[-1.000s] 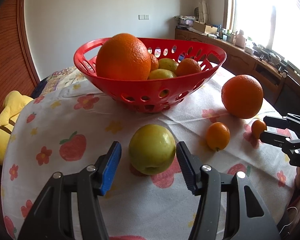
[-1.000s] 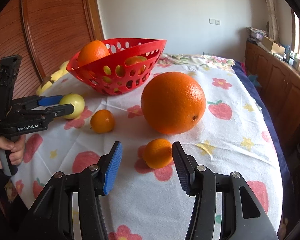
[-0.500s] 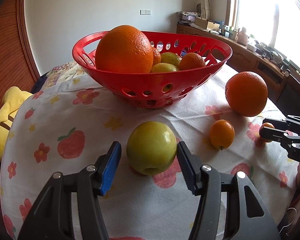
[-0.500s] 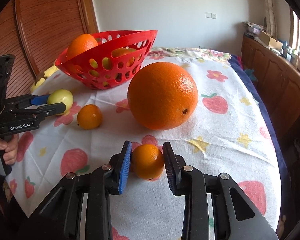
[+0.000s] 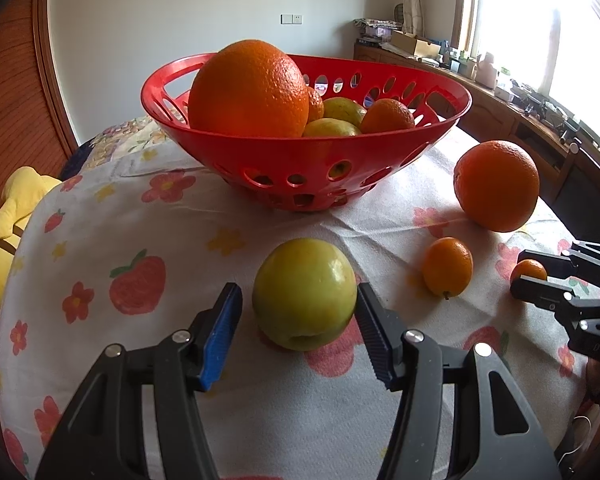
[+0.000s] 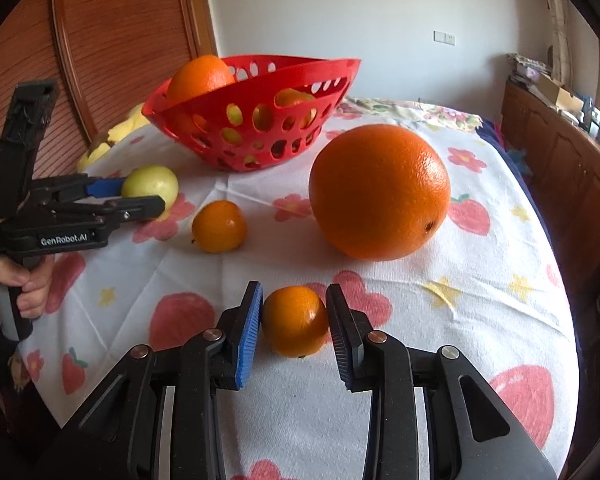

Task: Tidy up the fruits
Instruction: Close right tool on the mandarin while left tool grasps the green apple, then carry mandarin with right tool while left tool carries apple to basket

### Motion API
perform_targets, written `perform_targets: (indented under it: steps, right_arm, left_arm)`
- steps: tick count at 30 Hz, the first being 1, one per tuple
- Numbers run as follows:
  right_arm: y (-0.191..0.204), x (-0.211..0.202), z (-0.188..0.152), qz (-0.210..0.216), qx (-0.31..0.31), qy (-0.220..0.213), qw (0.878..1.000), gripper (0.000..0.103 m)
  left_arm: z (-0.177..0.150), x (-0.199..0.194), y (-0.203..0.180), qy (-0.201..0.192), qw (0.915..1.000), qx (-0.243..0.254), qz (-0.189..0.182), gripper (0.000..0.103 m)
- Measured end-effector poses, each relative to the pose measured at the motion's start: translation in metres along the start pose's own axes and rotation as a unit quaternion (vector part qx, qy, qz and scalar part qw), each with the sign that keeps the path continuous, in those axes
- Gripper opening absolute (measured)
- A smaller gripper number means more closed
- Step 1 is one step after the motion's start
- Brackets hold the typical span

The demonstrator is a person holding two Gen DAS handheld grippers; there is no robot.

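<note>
A red perforated basket (image 5: 260, 160) (image 6: 284, 80) holds a big orange (image 5: 248, 88) and several smaller fruits. On the floral cloth lie a green apple (image 5: 305, 294) (image 6: 150, 186), a big orange (image 5: 496, 186) (image 6: 380, 192) and a small tangerine (image 5: 447, 266) (image 6: 219, 226). My left gripper (image 5: 298, 328) (image 6: 124, 196) is open around the apple, right pad touching it, left pad apart. My right gripper (image 6: 294, 322) (image 5: 518, 274) is shut on another small tangerine (image 6: 295, 320) (image 5: 530, 270) resting on the cloth.
A yellow plush toy (image 5: 8, 232) lies off the table's left edge. A wooden sideboard (image 5: 540, 128) with clutter runs along the window on the right. A wooden door panel (image 6: 112, 40) stands behind the basket.
My right gripper moved forward and closed on the small tangerine. My left gripper crept closer to the apple and basket, staying open.
</note>
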State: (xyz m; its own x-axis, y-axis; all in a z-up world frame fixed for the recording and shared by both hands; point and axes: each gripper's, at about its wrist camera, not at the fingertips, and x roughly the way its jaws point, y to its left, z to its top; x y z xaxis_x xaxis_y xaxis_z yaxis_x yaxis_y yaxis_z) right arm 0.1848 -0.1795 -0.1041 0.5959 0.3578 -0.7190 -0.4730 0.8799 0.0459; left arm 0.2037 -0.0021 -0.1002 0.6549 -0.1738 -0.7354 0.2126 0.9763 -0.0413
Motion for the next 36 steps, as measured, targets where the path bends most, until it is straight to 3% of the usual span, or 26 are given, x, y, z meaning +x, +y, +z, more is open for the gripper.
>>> perform_targets:
  steps: [6,8,14,25,36]
  right_arm:
    - [0.007,-0.001,-0.001,-0.009,-0.020,-0.007,1.000,0.032]
    - [0.005,-0.001,-0.002,-0.006,-0.017,-0.007,1.000,0.033]
    - [0.004,-0.001,-0.003,-0.005,-0.016,-0.008,1.000,0.033]
    - [0.002,0.002,-0.003,0.007,-0.015,0.001,1.000,0.033]
    - [0.005,0.004,-0.003,0.009,-0.019,0.003,1.000,0.032]
  left_arm:
    - [0.001,0.002,0.001,0.000,1.0000,-0.003,-0.001,0.058]
    - [0.001,0.000,0.001,-0.004,0.9999,-0.001,-0.010,0.050]
    - [-0.002,-0.008,-0.001,-0.012,0.9999,0.000,-0.011,0.049]
    - [-0.011,-0.063,-0.010,-0.079,0.9963,-0.014,-0.031,0.049]
    - [-0.004,-0.097,-0.013,-0.116,0.9927,-0.008,-0.032,0.049]
